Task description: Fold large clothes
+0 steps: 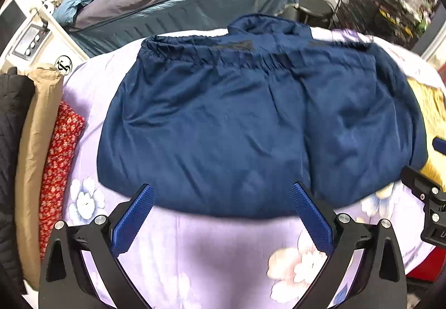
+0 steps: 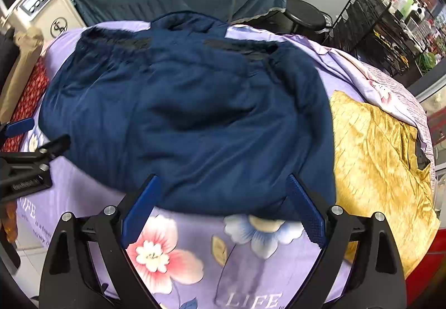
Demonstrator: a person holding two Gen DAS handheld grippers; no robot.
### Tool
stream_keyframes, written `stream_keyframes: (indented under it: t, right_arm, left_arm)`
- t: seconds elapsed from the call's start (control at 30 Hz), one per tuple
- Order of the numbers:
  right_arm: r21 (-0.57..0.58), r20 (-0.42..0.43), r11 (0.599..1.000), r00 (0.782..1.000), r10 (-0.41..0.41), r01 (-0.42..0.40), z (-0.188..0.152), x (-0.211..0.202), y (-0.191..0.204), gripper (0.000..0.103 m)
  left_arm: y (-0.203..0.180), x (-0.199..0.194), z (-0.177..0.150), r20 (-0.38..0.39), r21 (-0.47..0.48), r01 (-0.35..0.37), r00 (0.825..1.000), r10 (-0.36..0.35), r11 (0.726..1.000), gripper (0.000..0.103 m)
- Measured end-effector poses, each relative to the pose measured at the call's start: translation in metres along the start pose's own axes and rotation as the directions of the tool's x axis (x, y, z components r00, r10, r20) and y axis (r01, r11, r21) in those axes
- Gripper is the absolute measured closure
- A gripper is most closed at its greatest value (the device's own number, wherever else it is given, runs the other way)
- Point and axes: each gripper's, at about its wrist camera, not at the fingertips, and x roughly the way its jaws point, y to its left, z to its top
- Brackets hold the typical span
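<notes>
Lying under a navy garment (image 2: pixel 181 119), floral sheet (image 2: pixel 251 267) lettered "LIFE"

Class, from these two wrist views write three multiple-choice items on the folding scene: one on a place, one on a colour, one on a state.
1. Where does the gold cloth lie?
A. on the bedspread, beside the navy garment
B. on the stool
C. on the far bed

2. What colour is the garment being folded?
A. red
B. navy blue
C. white

3. How does the left tool stand?
A. shut on the garment
B. shut on nothing
C. open, gripping nothing

Answers:
1 A: it touches the garment's edge on the floral bedspread.
2 B: dark blue throughout.
3 C: its pads stand apart, above the hem.
</notes>
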Motion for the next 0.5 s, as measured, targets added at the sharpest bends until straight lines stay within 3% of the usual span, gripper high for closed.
stream_keyframes:
  t: [0.13, 0.5]
  right_arm:
    - [-0.009, -0.011, 1.000, 1.000, -0.022, 0.022, -0.013, -0.011, 0.012, 0.013]
    - [-0.013, -0.023, 0.999, 0.999, -0.032, 0.032, -0.028, -0.021, 0.019, 0.013]
  left_arm:
    - [-0.004, -0.004, -0.013, -0.034, 0.012, -0.033, 0.999, 0.034, 0.999, 0.007]
    - [0.005, -0.014, -0.025, -0.027, -0.023, -0.028, 0.999, 0.027, 0.999, 0.007]
